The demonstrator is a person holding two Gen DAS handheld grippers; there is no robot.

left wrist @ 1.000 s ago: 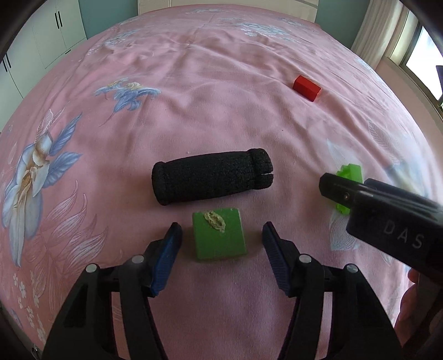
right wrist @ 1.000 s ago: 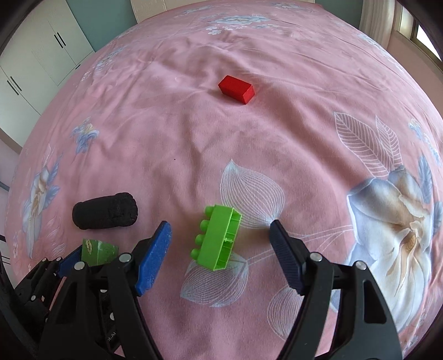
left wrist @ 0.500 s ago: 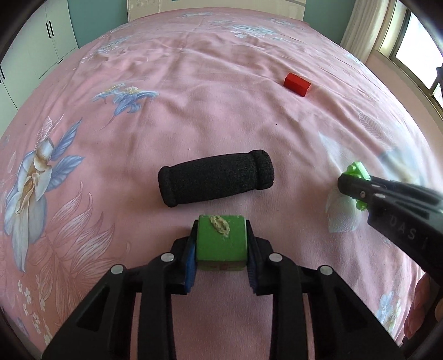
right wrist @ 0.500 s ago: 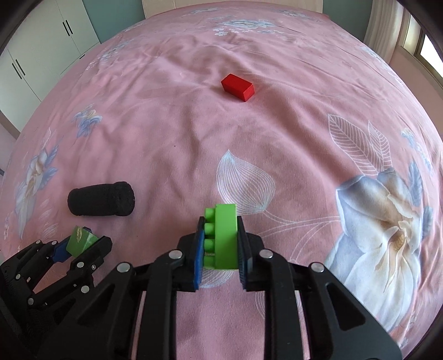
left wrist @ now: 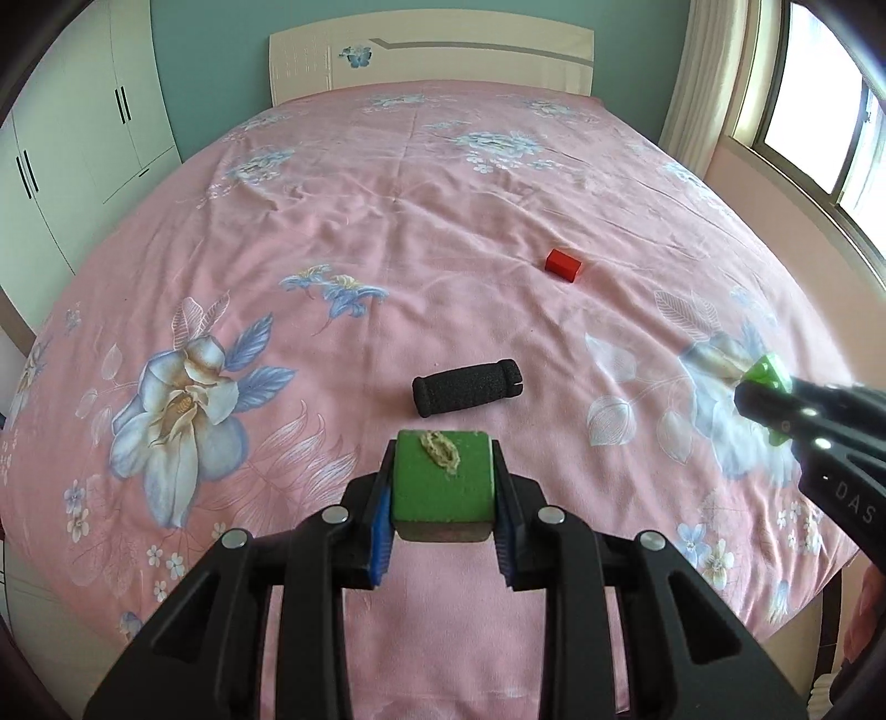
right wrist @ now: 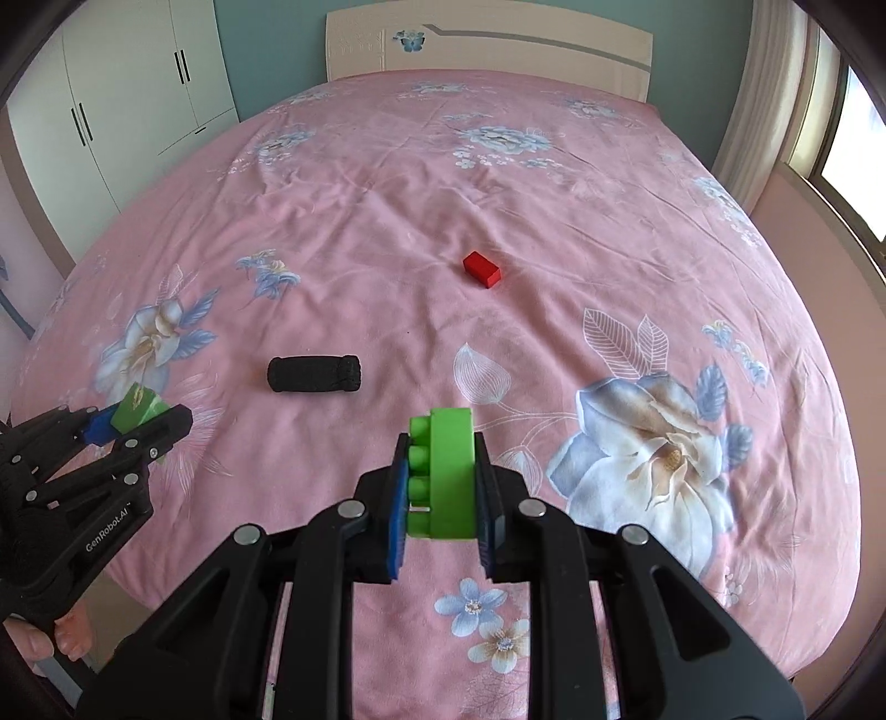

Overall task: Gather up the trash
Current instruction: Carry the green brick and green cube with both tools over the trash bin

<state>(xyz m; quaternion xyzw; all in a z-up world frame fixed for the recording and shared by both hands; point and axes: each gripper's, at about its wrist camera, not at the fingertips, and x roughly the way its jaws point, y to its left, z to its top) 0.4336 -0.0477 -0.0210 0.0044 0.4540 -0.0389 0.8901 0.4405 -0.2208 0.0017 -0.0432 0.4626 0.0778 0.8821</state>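
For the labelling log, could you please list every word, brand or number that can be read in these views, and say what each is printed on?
"DAS": pale letters on the black body of the right gripper, seen from the left wrist camera; the picture's edge may cut the word short.
"GenRobot.AI": white letters on the black body of the left gripper, seen from the right wrist camera.
No other text is readable; the headboard shows only a butterfly picture, no words.

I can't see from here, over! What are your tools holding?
Left tool shut on green block. Right tool shut on green brick. Black roll, red block on bed.
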